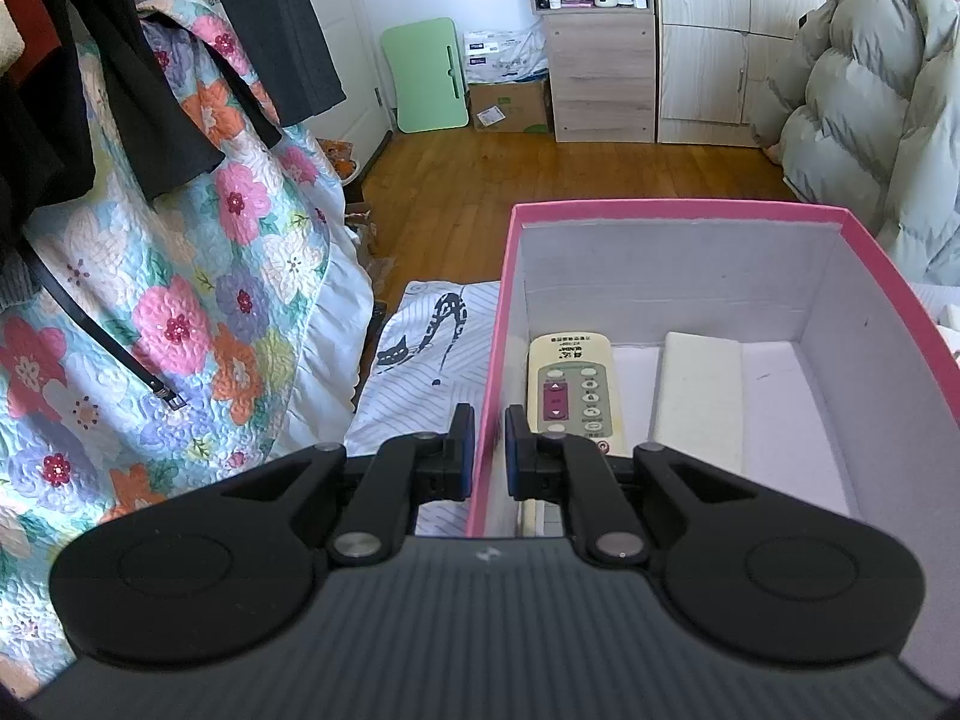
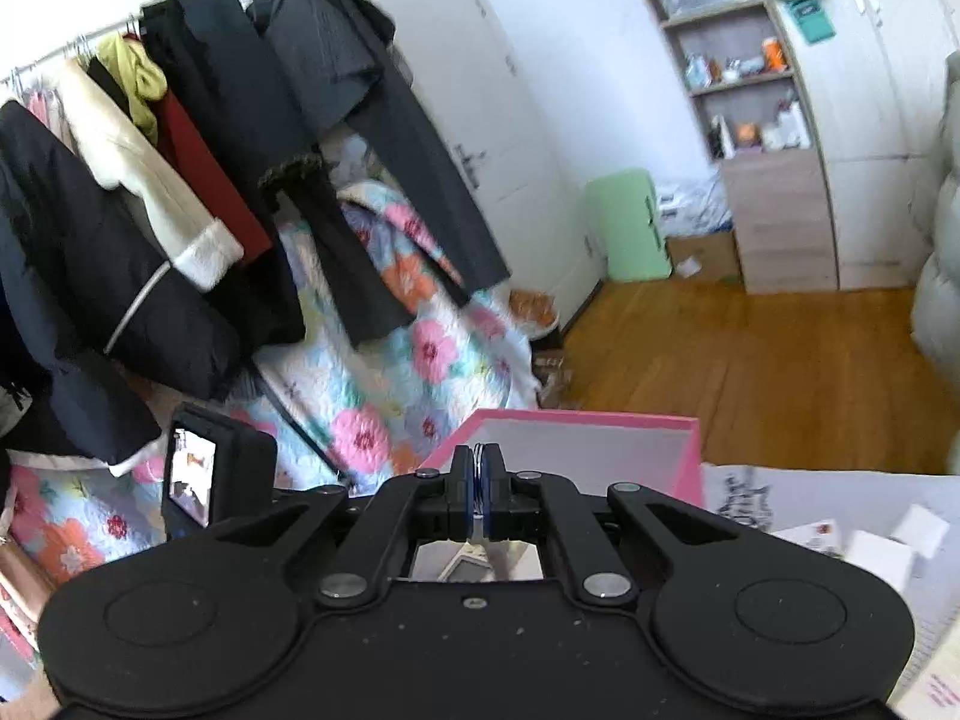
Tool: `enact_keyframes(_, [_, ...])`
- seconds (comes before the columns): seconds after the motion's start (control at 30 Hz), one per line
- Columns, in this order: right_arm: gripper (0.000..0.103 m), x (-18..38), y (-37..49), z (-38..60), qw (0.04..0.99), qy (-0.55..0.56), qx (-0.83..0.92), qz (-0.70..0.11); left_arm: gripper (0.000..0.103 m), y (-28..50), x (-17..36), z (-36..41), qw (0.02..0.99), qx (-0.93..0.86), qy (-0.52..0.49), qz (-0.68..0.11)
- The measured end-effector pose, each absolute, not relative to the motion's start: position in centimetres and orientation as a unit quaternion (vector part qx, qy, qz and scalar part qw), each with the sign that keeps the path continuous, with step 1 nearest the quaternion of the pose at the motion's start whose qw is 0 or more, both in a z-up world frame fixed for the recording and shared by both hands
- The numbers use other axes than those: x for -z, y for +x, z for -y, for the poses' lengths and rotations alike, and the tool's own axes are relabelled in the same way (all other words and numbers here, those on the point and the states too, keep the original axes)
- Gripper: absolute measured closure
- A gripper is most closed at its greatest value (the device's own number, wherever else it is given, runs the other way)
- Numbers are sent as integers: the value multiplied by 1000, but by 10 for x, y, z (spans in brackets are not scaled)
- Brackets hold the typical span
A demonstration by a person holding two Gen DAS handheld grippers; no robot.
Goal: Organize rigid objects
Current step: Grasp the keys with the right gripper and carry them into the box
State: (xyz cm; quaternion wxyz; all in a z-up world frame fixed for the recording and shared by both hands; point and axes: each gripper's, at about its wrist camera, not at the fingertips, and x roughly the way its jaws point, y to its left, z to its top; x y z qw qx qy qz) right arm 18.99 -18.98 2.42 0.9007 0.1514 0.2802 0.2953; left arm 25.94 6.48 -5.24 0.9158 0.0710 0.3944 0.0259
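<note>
now left gripper [image 1: 489, 420] jaws clamp pink box [image 1: 660, 207] wall.

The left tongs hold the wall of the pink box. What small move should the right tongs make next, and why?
Probably carry the right tongs over the pink box and lower: they pinch something thin, and bare floor shows beside the remote control.

Open box [image 1: 678, 213] sits on bed sheet [image 1: 420, 324]. Inside, remote [image 1: 570, 387] lies along left wall; flat pad [image 1: 699, 396] just to its right, apart. Left gripper [image 1: 489, 420] straddles box's left wall. Quilt [image 1: 198, 276] left of box, under hanging clothes [image 2: 198, 168]. Cabinet [image 1: 603, 69] and wardrobe [image 1: 744, 30] stand behind, across floor [image 1: 540, 171].
</note>
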Motion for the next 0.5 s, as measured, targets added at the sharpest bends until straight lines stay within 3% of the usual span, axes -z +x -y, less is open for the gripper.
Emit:
enact_keyframes(0.3, [98, 30, 279, 137, 857, 137, -307, -390, 94, 264, 55, -70, 910, -25, 65, -409])
enact_keyframes(0.5, [98, 56, 302, 104, 858, 63, -266, -435, 93, 262, 54, -72, 911, -19, 61, -407])
